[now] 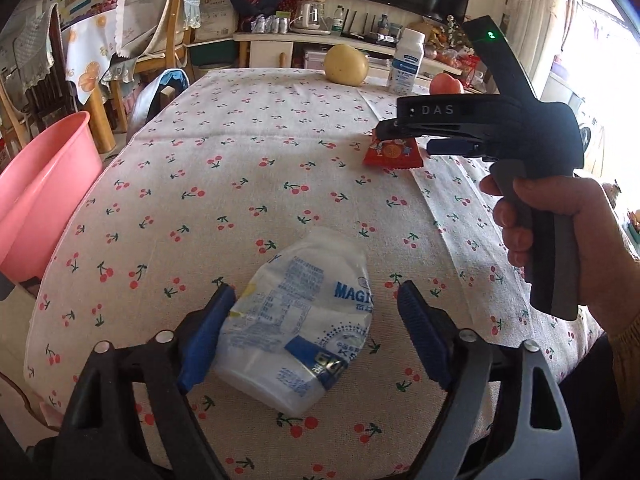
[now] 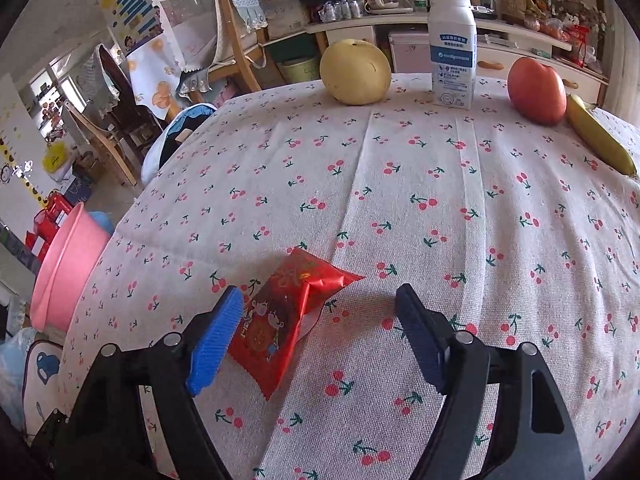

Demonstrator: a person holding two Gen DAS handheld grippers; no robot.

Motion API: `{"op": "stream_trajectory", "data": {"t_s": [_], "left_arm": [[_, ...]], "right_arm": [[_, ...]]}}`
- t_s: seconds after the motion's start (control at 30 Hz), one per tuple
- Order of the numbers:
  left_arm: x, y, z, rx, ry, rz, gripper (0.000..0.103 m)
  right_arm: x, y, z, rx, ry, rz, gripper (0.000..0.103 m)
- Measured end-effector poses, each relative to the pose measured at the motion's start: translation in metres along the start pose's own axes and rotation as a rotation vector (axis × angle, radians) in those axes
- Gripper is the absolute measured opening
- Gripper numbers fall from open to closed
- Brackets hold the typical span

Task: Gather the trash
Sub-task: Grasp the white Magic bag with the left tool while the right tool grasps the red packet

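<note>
1. At the far left, off the table's left edge, we see the pink bin.
2. Our left gripper, jaws spread, straddles the crushed white bottle.
3. Our right gripper gapes around the red wrapper, its left pad seemingly touching.

Daylight floods in from the window at the far right of the tablecloth — blown out to white there. The cloth is evenly bright, with soft shadows under the red packet. Both views bow strongly toward dark vignetted corners (fisheye); the centre stays sharp.
</note>
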State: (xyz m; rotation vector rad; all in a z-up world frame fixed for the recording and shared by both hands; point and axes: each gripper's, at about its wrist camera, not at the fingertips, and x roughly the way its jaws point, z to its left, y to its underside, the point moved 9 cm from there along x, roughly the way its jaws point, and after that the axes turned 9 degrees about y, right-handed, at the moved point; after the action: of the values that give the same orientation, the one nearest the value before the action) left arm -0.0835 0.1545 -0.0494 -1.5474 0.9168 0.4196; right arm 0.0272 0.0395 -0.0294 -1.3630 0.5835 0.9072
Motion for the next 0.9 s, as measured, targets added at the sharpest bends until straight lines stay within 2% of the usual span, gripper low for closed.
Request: {"op": "stream_trajectory", "data": {"t_s": [0.13,0.23,0.37,0.4,0.53,0.9], "left_arm": [[0.002,-0.001,-0.005,0.027,0.019,-0.005,0.064],[0.002,-0.002,-0.006,0.027,0.034,-0.008,0.064],[0.004,-0.003,-0.006,0.028,0.045,-0.011,0.064],[0.004,-0.003,-0.006,0.028,0.046,-0.011,0.064],[0.004,-0.004,-0.006,0.023,0.050,-0.012,0.064],[0.002,-0.014,0.011,-0.052,0.071,-0.041,0.064]], "right_arm": [[0.004,-0.002,0.007,-0.036,0.021,-0.012,0.082],[0.006,-0.002,0.010,-0.069,0.046,-0.017,0.081],[0.007,-0.001,0.015,-0.113,0.076,-0.027,0.064],[0.007,-0.001,0.016,-0.119,0.074,-0.028,0.062],[0.006,-0.001,0.021,-0.141,0.066,-0.033,0.043],[0.004,0.000,0.019,-0.136,0.055,-0.036,0.032]]}}
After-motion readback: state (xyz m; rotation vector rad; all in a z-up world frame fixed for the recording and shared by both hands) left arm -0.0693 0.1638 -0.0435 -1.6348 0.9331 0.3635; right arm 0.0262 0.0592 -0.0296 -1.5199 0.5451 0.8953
